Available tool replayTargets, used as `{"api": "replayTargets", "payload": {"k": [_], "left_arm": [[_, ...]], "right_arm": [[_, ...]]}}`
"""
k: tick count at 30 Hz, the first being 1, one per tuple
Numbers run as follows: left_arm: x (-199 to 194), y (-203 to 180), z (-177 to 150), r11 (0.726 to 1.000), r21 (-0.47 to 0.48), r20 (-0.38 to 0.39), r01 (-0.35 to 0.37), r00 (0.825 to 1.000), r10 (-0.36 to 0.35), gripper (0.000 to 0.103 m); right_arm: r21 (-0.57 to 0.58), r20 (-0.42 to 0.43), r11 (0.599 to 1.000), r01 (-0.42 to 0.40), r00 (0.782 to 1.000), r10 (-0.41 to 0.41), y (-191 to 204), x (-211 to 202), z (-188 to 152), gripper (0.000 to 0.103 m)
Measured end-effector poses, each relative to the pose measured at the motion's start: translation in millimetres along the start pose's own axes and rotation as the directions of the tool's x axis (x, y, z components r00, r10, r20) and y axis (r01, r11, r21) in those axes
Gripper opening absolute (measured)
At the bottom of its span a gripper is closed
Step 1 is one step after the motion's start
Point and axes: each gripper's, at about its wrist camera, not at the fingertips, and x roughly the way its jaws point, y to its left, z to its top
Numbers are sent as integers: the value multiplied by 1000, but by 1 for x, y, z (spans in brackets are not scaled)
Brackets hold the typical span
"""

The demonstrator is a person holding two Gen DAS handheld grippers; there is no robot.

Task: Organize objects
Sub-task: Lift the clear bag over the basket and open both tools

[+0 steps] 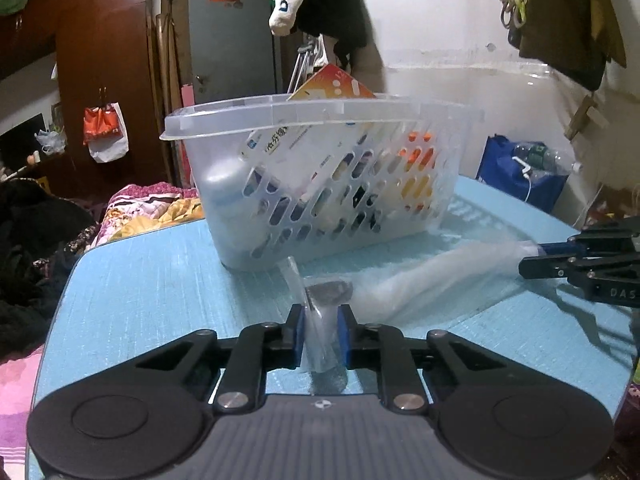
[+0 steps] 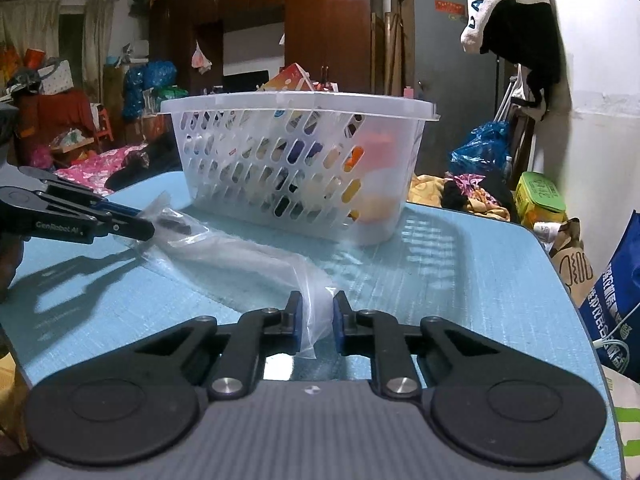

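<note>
A long clear plastic bag (image 1: 420, 280) lies across the blue table top (image 1: 160, 288), with a small dark object (image 1: 329, 292) inside its left end. My left gripper (image 1: 323, 332) is shut on that end of the bag. My right gripper (image 2: 316, 322) is shut on the other end of the bag (image 2: 248, 254). Each gripper shows in the other's view, the right one (image 1: 528, 258) at the right edge, the left one (image 2: 140, 222) at the left edge. A clear perforated basket (image 1: 320, 184) holding boxes and packets stands just behind the bag; it also shows in the right wrist view (image 2: 296, 168).
The table is small, with rounded edges near both grippers. Bedding (image 1: 152, 208) lies beyond its far left. A blue bag with bottles (image 1: 524, 172) sits at the back right. Bags and a green tin (image 2: 540, 196) crowd the floor to the right.
</note>
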Motion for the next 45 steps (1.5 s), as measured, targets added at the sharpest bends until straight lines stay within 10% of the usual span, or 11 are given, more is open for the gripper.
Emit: {"api": "replayTargets", "payload": {"k": [23,36,45], "left_arm": [[-58,-6,5,999,-31,240,18,971,-10,15],[-81,-9,124,998,25,409,-65,911,49,14],[0,32,176,989,-101,325,-112,935,139,14]], "right_arm": [[-43,183,999,10,983,-2,15,-36,13,16],[-66,354,996,56,935,-29,-4,-39,129,16],[-3,269,994,108,958,-103,-29,51,169,16]]}}
